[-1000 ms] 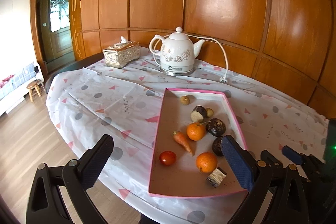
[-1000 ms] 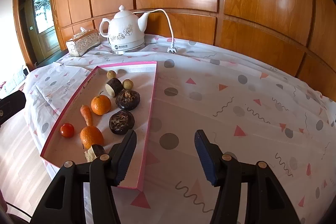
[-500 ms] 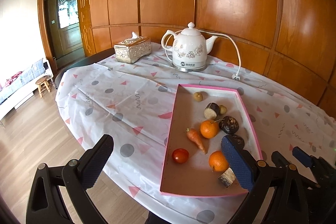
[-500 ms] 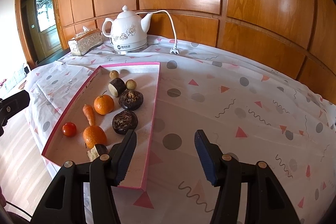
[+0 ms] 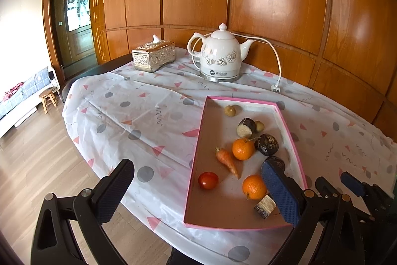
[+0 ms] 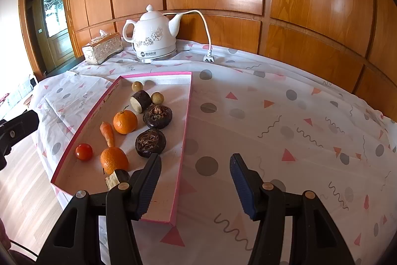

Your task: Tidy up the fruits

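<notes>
Altogether, two oranges [image 6: 124,121], one tomato [image 6: 83,152], one carrot [image 6: 107,133].

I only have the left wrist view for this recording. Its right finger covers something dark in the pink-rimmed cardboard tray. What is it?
Observer: The right wrist view shows it whole: a dark brown, wrinkled round item, right of the nearer round orange fruit.
Operator: Is the right gripper holding anything?
Observer: No. The right gripper has its fingers apart with nothing between them.
Operator: Where does it sit?
Observer: In that picture its fingers straddle the tray's right rim, one over the tray, the other over the patterned white tablecloth.
</notes>
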`<state>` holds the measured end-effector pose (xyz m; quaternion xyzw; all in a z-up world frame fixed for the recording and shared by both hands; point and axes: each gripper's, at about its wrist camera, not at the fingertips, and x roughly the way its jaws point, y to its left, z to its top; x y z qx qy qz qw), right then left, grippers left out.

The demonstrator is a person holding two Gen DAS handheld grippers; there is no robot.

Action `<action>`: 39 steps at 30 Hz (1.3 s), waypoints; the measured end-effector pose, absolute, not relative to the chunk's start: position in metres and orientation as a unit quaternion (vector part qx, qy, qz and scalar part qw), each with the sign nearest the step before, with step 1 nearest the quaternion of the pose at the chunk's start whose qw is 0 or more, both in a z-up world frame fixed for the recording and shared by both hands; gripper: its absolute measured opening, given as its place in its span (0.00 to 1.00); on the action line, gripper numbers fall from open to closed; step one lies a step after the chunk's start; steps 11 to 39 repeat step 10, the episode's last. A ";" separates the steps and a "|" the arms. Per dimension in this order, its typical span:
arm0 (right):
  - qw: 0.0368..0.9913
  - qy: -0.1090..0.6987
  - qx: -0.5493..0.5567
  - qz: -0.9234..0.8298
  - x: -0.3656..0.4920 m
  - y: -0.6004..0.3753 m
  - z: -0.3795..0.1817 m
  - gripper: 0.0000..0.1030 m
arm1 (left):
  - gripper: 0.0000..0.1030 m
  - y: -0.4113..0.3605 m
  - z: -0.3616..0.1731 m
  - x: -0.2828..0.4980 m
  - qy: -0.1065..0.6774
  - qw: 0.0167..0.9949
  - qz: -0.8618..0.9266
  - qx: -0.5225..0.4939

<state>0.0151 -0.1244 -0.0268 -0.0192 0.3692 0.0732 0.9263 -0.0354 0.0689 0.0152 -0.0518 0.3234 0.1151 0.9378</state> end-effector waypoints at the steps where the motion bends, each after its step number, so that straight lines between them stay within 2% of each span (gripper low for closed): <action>1: 0.926 0.370 -0.019 0.073 0.015 -0.124 -0.027 0.57 | 1.00 0.069 0.015 -0.035 0.324 0.938 0.114 -0.053; 39: 0.924 0.375 -0.010 0.071 0.016 -0.130 -0.028 0.57 | 1.00 0.068 0.010 -0.034 0.332 0.937 0.098 -0.054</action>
